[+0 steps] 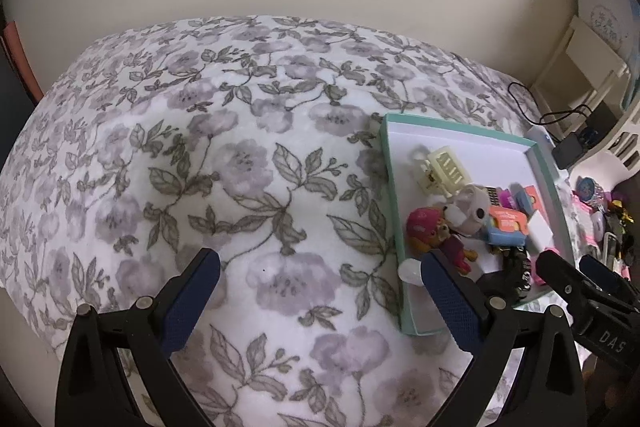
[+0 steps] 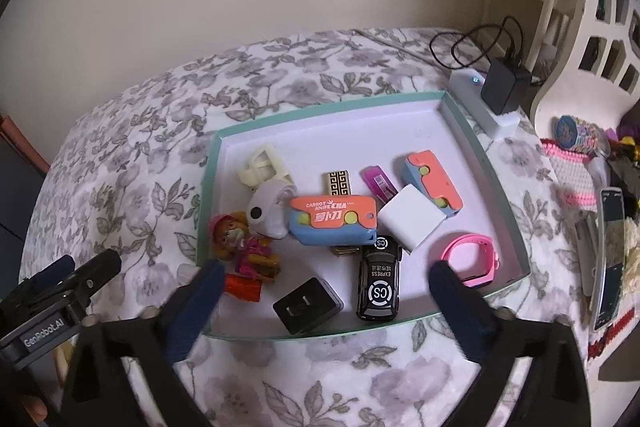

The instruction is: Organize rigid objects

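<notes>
- I take the shallow mint-green cardboard tray on the floral bedspread as my landmark; it is plainly the collecting place, since the small hard items are all gathered inside it.
- Inside it, near the front wall, I see a black toy car marked "CS", with a black plug adapter just beside it on the left and a pink watch band toward the tray's right corner.
- In the tray's middle lie an orange-and-blue plastic "carrot knife" toy and a white cube charger; a pink-hatted puppy figure sits by the left wall.
- My right gripper hangs over the tray's front edge, spread wide and holding nothing, so I judge the drop-off done.
- My left gripper is wide and empty too, angled down over bare bedspread left of the tray, one finger overlapping the tray's near corner.
- Clutter remains beyond the tray's right side.
</notes>
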A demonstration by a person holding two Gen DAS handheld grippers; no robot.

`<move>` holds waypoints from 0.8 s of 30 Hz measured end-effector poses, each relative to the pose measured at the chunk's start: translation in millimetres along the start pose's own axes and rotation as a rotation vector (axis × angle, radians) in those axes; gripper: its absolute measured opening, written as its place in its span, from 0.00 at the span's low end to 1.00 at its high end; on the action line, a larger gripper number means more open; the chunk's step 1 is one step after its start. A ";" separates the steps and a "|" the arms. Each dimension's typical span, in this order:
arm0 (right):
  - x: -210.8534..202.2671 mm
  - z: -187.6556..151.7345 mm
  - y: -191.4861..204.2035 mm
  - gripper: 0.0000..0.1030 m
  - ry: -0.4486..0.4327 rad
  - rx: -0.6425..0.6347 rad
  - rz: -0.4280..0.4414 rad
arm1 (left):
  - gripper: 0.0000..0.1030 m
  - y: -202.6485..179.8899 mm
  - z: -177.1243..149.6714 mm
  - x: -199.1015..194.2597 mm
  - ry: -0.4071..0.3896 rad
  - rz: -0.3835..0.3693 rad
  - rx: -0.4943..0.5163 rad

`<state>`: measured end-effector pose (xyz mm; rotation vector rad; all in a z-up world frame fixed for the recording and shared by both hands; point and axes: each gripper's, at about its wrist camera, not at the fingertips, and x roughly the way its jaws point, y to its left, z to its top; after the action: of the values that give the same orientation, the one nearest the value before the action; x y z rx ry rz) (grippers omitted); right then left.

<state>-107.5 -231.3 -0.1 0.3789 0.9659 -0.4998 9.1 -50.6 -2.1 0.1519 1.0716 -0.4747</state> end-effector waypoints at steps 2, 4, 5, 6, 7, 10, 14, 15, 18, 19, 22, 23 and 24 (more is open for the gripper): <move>-1.6 -1.8 2.0 1.00 -0.005 -0.011 -0.008 | 0.98 -1.9 -1.3 -2.4 -0.004 -0.001 0.009; -3.4 -3.2 3.1 1.00 -0.009 -0.015 -0.013 | 0.98 -3.1 -2.2 -5.1 -0.011 0.007 0.014; -4.6 -3.6 3.0 1.00 -0.013 -0.012 -0.011 | 0.98 -3.4 -2.3 -6.7 -0.015 0.008 0.015; -6.4 -3.8 2.7 1.00 -0.018 -0.007 -0.007 | 0.97 -3.5 -2.3 -8.0 -0.019 0.006 0.015; -8.0 -4.0 2.3 1.00 -0.023 -0.004 -0.005 | 0.97 -3.7 -2.2 -9.5 -0.024 0.005 0.015; -12.6 -6.0 3.3 1.00 -0.032 -0.005 -0.010 | 0.97 -4.6 -2.0 -14.1 -0.039 0.013 0.020; -16.5 -7.6 4.1 1.00 -0.035 -0.012 -0.018 | 0.97 -6.2 -1.3 -19.4 -0.052 0.053 0.029; -17.3 -7.7 4.1 1.00 -0.037 -0.011 -0.021 | 0.97 -6.1 -1.3 -20.7 -0.058 0.060 0.030; -18.0 -7.9 3.3 1.00 -0.036 -0.010 -0.022 | 0.97 -4.9 -1.1 -24.4 -0.074 0.078 0.024; -18.1 -7.9 3.1 1.00 -0.035 -0.009 -0.022 | 0.97 -4.3 -1.0 -25.0 -0.073 0.080 0.021; -18.0 -7.8 2.9 1.00 -0.036 -0.010 -0.021 | 0.97 -2.6 -0.5 -25.0 -0.069 0.080 0.011; -17.9 -7.8 2.9 1.00 -0.036 -0.009 -0.021 | 0.97 -2.4 -0.4 -24.8 -0.065 0.083 0.008; -17.9 -7.8 2.7 1.00 -0.036 -0.009 -0.021 | 0.97 -2.3 -0.3 -24.5 -0.062 0.087 0.007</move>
<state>-119.7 -220.8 11.3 0.3509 0.9383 -0.5192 -1.8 -45.2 19.4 0.1878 0.9983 -0.4029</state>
